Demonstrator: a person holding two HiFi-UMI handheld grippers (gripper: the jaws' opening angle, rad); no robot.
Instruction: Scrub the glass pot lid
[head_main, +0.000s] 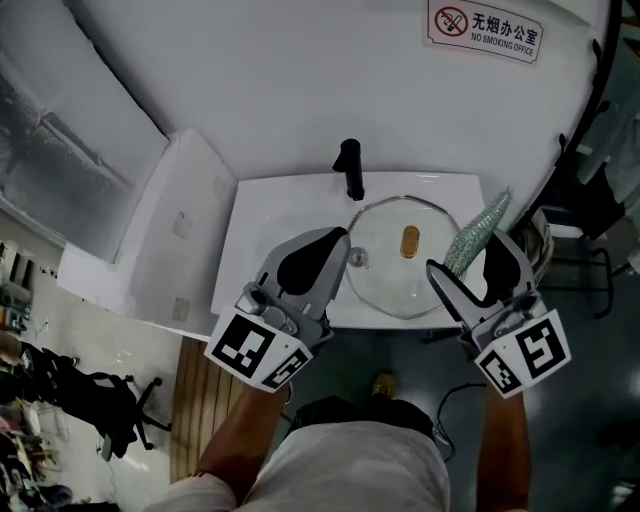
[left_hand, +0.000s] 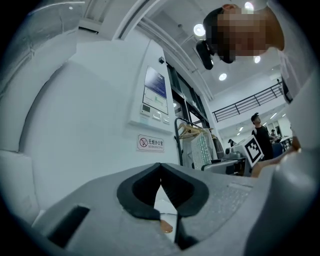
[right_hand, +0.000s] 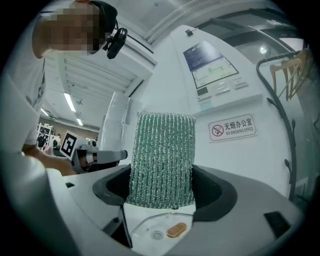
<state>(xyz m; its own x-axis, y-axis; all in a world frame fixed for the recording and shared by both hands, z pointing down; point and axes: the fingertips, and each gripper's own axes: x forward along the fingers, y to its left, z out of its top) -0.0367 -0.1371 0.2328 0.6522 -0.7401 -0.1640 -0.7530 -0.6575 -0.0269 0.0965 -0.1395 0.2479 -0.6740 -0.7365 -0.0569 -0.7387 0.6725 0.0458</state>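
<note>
Head view shows the left gripper (head_main: 343, 240) clenched empty and the right gripper (head_main: 466, 256) grasping a scrubber (head_main: 480, 228) beside the lid (head_main: 398, 285).

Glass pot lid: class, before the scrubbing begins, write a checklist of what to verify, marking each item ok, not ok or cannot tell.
1. Scrubbing cloth gripped by the right gripper: ok.
2. Glass lid lying in the sink, knob up: ok.
3. Lid steadied by the left gripper: not ok; its jaws are shut on nothing.
4. Cloth on the glass: not ok; it seems to stand clear above the lid.
5. Faucet out of the way: ok, it stands behind the lid.
6. Water or soap on the lid: cannot tell.
</note>
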